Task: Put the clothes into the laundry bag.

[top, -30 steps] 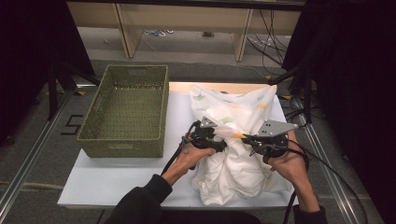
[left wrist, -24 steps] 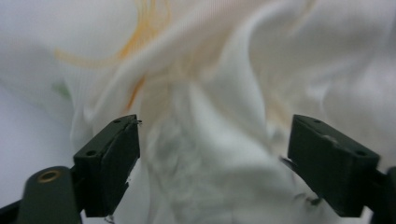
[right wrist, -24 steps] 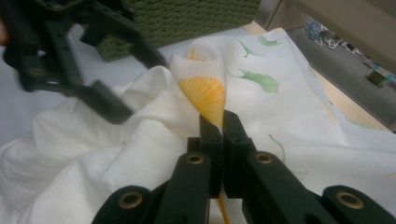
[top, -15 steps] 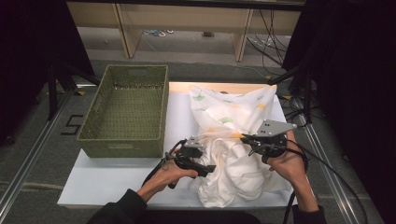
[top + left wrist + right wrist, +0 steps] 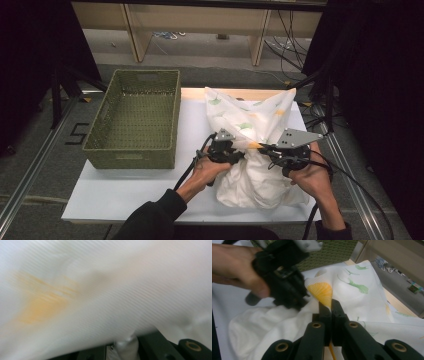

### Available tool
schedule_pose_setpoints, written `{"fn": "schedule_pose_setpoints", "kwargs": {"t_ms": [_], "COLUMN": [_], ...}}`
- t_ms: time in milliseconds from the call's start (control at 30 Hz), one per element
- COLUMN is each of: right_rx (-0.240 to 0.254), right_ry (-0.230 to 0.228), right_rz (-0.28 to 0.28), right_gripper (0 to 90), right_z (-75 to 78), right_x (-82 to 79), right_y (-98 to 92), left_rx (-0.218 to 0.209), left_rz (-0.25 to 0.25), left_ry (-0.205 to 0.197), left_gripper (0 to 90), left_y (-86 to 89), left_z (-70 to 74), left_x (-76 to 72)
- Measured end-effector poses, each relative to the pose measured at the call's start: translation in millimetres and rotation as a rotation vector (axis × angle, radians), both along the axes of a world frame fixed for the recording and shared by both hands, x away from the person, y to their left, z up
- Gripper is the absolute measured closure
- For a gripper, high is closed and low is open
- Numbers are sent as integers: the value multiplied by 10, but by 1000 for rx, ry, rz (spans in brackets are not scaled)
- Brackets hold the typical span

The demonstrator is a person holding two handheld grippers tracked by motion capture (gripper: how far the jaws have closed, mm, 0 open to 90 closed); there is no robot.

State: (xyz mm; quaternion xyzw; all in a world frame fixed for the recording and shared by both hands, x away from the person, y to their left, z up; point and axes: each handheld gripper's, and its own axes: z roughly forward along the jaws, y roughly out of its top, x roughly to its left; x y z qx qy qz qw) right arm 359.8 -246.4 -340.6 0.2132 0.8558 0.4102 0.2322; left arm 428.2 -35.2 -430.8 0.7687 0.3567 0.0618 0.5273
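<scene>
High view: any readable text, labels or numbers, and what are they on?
"5": dark mark on the grey floor left of the green basket.
The white cloth carries green and orange leaf prints, no lettering.
Nothing readable on the basket, the white table or either gripper.
Items on the floor beyond the table are too small to read.
</scene>
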Motion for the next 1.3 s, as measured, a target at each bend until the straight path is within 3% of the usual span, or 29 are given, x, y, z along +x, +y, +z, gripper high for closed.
{"fn": "schedule_pose_setpoints", "kwargs": {"t_ms": [67,167,233,300,400,500,600,667,733,833,867,1033,1167,1233,1267,1300], "right_rx": [-3,-14,-14,-23,-23,-25,-23,-26,-27,-24,-29,-26,-27,-31,-30,-35], "right_ry": [-6,2,23,25,32,29,29,28,29,34,27,34,38,37,33,24], "right_rz": [9,11,6,15,3,0,-6,-4,-3,-8,2,-5,-7,-7,0,-5], "right_gripper": [900,900,900,900,900,900,900,900,900,900,900,900,900,900,900,900], "right_z": [16,-14,-45,-93,-115,-114,-109,-108,-110,-110,-113,-128,-135,-131,-136,-136], "right_x": [-11,-1,16,40,66,64,67,65,63,64,69,81,84,82,83,82], "right_y": [5,15,23,27,7,2,11,21,23,28,29,19,18,22,27,24], "left_rx": [4,11,51,83,129,158,207,177,169,203,184,185,162,185,211,184], "left_rz": [52,76,48,36,4,-53,-95,-121,-131,-163,-161,-181,-189,-171,-178,-152], "left_ry": [-18,44,62,60,67,79,87,126,149,125,139,141,106,101,73,67], "left_gripper": [825,805,762,658,429,299,240,246,197,150,152,145,160,278,391,513], "left_y": [15,3,-5,36,168,312,402,402,361,223,164,-59,-154,-223,-244,-272], "left_z": [13,-61,-121,-135,-85,-18,-7,-38,-68,-114,-139,-223,-262,-308,-324,-342], "left_x": [128,223,211,172,14,-215,-423,-586,-683,-790,-802,-807,-710,-650,-614,-581]}}
